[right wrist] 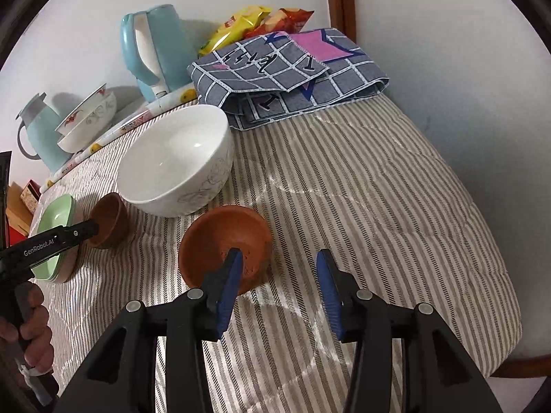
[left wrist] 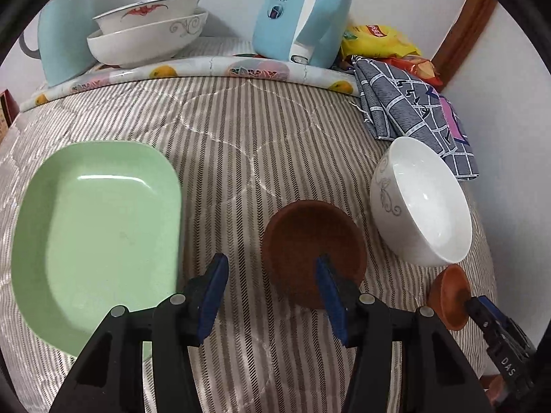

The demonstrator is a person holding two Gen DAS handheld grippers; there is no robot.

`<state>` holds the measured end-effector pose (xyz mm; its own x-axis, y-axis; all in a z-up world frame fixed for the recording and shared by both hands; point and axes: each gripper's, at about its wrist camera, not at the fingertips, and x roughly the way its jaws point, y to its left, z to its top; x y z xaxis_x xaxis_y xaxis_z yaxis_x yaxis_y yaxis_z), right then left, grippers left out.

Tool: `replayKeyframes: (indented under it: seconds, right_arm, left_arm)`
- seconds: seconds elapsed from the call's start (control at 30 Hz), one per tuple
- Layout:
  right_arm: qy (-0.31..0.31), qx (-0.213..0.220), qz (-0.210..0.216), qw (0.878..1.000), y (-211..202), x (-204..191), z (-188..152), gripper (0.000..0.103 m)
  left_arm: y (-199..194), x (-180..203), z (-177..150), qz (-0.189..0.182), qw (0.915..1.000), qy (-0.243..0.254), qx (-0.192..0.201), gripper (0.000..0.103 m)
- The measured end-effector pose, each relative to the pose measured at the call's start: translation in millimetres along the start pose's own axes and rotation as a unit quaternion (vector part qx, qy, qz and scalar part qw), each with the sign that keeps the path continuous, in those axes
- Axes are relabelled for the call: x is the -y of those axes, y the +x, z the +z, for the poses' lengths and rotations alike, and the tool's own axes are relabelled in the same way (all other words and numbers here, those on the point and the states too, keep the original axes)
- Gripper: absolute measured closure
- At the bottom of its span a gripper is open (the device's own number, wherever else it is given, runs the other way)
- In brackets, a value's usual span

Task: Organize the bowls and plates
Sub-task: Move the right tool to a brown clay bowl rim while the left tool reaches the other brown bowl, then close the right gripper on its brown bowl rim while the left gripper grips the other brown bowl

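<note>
On the striped cloth lie a green square plate (left wrist: 96, 234), a brown bowl (left wrist: 310, 247), a white bowl (left wrist: 420, 203) and a second small brown bowl (left wrist: 449, 297). My left gripper (left wrist: 272, 296) is open; its right finger overlaps the near rim of the first brown bowl, and the green plate lies to its left. My right gripper (right wrist: 279, 289) is open; its left finger sits over the near rim of the small brown bowl (right wrist: 227, 241). The white bowl (right wrist: 175, 165) lies behind it. The left gripper (right wrist: 79, 232) also shows beside the other brown bowl (right wrist: 110, 218) and green plate (right wrist: 55, 230).
Two stacked white bowls (left wrist: 148, 31) stand at the back beside a blue jug (left wrist: 62, 34) and a blue kettle (left wrist: 303, 10). A folded grey checked cloth (right wrist: 286, 75) and snack bags (right wrist: 255, 20) lie at the back right. The table edge (right wrist: 509, 309) falls away on the right.
</note>
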<state>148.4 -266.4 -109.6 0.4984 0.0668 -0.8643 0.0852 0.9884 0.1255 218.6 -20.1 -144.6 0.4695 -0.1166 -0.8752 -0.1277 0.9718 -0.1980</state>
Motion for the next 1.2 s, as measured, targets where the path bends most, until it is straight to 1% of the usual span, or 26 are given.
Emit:
replayKeyframes:
  seconds: [0.13,0.3,0.47,0.6,0.63,0.67,0.7,0.73,0.8,0.87,0.97,1.2]
  right_arm:
    - [-0.001,-0.008,0.005,1.0,9.8,-2.1,1.9,0.059]
    - [0.0,-0.016,0.007,1.0,21.5,-2.9,3.9,0.059]
    - [0.002,-0.018,0.012,1.0,27.8,-2.8,4.8,0.06]
    - [-0.002,-0.014,0.007,1.0,30.4,-4.8,4.5,0.064]
    - [-0.002,-0.013,0.008,1.0,30.4,-5.1,4.3,0.068]
    - [-0.001,-0.012,0.008,1.0,30.9,-4.9,4.3,0.071]
    - [0.001,-0.011,0.008,1.0,31.2,-4.7,4.4,0.076]
    - [0.001,-0.01,0.01,1.0,31.3,-4.8,4.5,0.082]
    - [0.0,-0.009,0.02,1.0,31.4,-5.7,4.4,0.088]
    - [-0.003,-0.007,0.017,1.0,30.9,-7.5,4.2,0.089]
    - [-0.01,-0.004,0.01,1.0,30.4,-10.6,3.4,0.089]
    - [-0.004,-0.008,0.014,1.0,31.9,-8.2,5.6,0.089]
  left_arm:
    - [7.4,-0.5,3.3,0.002,1.0,-0.004,-0.003,0.053]
    - [11.6,3.6,7.3,0.004,1.0,0.002,0.004,0.054]
    - [18.5,8.8,13.2,0.009,0.9999,0.011,0.003,0.06]
    - [21.3,10.3,15.9,0.02,0.9996,0.018,0.008,0.064]
    - [21.4,10.6,16.4,0.024,0.9994,0.022,0.009,0.066]
    - [21.2,10.7,16.5,0.026,0.9993,0.026,0.01,0.076]
    - [21.8,10.4,16.7,0.02,0.9994,0.027,0.007,0.082]
    - [23.2,8.7,17.1,0.013,0.9997,0.022,0.002,0.082]
    - [24.4,7.0,17.1,0.01,0.9997,0.021,0.003,0.085]
    - [24.6,4.0,16.2,0.002,0.9998,0.018,0.004,0.086]
    - [27.0,0.7,16.2,-0.01,0.9999,0.009,-0.005,0.086]
    - [27.5,3.1,14.9,-0.01,0.9999,0.008,0.0,0.086]
